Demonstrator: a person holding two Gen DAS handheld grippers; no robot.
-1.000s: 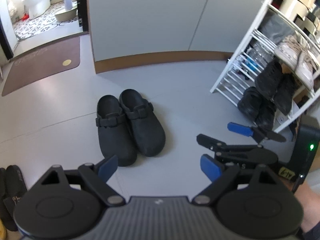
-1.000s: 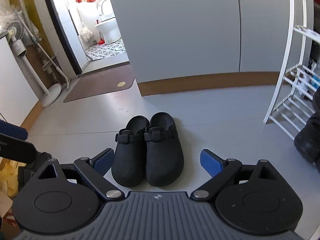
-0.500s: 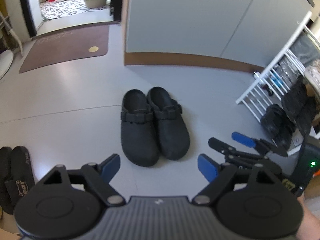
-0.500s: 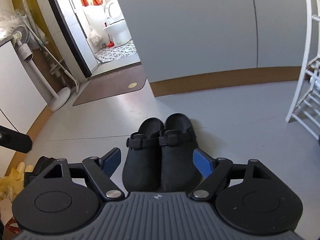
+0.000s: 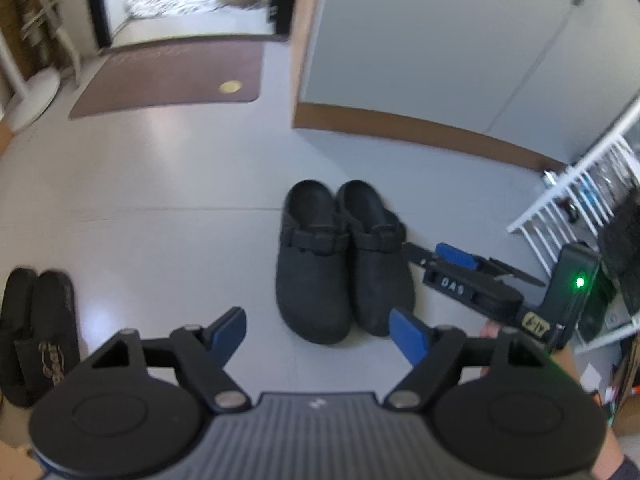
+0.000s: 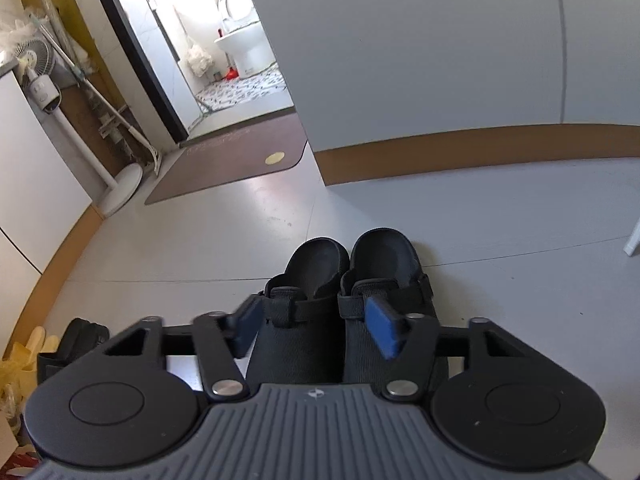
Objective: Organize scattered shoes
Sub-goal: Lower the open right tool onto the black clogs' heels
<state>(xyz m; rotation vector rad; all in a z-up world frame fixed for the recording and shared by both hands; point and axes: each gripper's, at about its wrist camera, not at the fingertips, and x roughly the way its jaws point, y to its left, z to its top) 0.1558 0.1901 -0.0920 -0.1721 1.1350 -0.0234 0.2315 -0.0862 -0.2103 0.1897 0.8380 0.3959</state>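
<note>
Now the right gripper, jaws closing (not yet gripping), straddles the black clogs.

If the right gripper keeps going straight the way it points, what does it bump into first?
Probably the black clogs. The right gripper, its jaws just closing, points at their strapped tops, though how near it is stays unclear.

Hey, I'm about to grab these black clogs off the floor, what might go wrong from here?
1. The right hand-held gripper has just been closing with only one black clog fully between its jaws. Its other pad sits over the second clog, so it may lift one and knock the pair apart.
2. The left hand-held gripper hovers open by the toes, so the two might bump.
</note>
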